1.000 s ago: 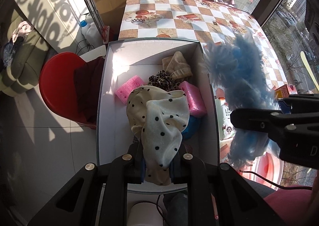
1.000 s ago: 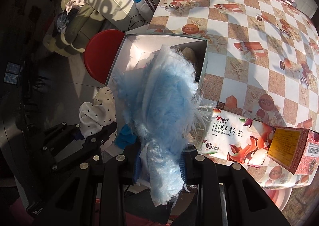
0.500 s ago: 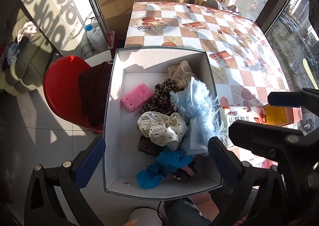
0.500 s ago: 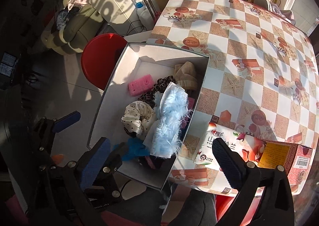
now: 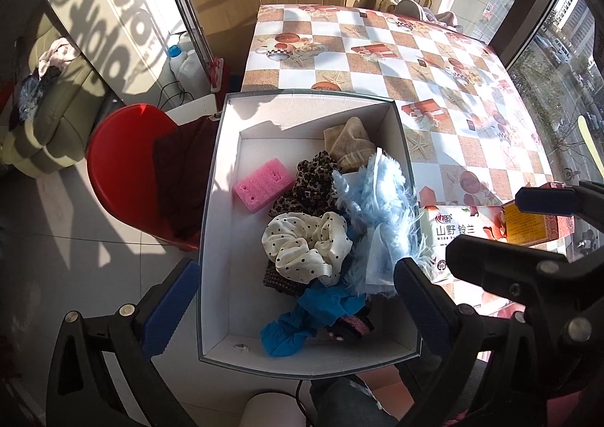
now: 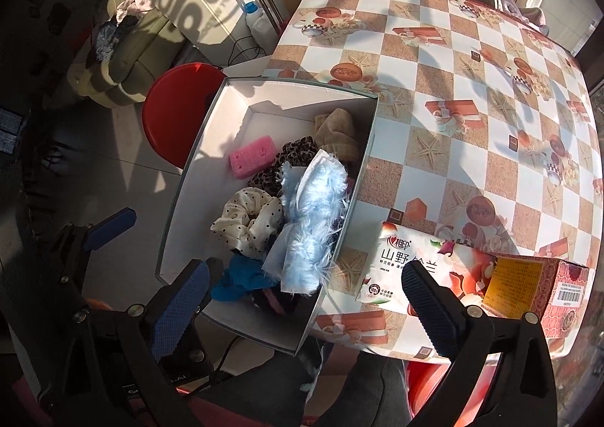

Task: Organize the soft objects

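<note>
Both cloths have dropped since a second ago: the polka-dot scrunchie [image 5: 307, 248] left the left tongs [image 5: 290, 302] and the fluffy blue duster cloth [image 5: 377, 215] left the right tongs [image 6: 302, 302], whose jaws have just been opening and now stand wide apart with nothing between them. Both pieces lie in the white box [image 5: 217, 200] among the pink sponge [image 5: 264, 187], leopard scrunchie [image 5: 311, 183] and beige cloth [image 5: 349, 142], the blue one against the wall nearest the tabletop [image 5: 377, 38]. This drop-off step looks finished; any next move probably calls for finding another soft item outside the box, and only the tissue pack [image 6: 419, 264] looks like a candidate.
</note>
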The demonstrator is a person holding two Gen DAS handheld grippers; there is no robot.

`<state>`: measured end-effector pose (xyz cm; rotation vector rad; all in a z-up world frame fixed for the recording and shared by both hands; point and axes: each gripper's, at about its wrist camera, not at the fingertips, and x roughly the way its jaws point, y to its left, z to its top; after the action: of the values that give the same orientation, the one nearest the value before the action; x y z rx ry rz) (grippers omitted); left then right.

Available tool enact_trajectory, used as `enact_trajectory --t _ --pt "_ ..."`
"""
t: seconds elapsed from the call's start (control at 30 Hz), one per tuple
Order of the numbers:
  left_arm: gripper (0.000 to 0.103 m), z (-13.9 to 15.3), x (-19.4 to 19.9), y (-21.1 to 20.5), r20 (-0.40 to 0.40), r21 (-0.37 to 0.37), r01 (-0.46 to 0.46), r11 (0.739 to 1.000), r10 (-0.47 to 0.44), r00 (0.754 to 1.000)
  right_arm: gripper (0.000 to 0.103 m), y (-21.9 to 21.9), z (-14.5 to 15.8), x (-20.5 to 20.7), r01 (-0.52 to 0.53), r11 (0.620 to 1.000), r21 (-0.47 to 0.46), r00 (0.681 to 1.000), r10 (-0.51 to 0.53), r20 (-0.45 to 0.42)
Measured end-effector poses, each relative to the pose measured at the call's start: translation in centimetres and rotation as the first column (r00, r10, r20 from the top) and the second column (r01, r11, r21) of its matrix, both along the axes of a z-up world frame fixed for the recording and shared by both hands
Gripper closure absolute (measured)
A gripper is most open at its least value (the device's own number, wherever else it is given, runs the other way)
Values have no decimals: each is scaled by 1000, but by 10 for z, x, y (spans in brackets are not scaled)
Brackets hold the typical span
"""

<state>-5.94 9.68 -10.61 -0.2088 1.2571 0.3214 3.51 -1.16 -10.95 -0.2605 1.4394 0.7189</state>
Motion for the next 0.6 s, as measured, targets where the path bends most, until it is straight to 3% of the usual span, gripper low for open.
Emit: enact_trajectory --t 0.6 --pt "0 -2 0 -6 -23 8 19 1000 -19 1000 0 -9 -2 -2 26 999 20 999 -25 -21"
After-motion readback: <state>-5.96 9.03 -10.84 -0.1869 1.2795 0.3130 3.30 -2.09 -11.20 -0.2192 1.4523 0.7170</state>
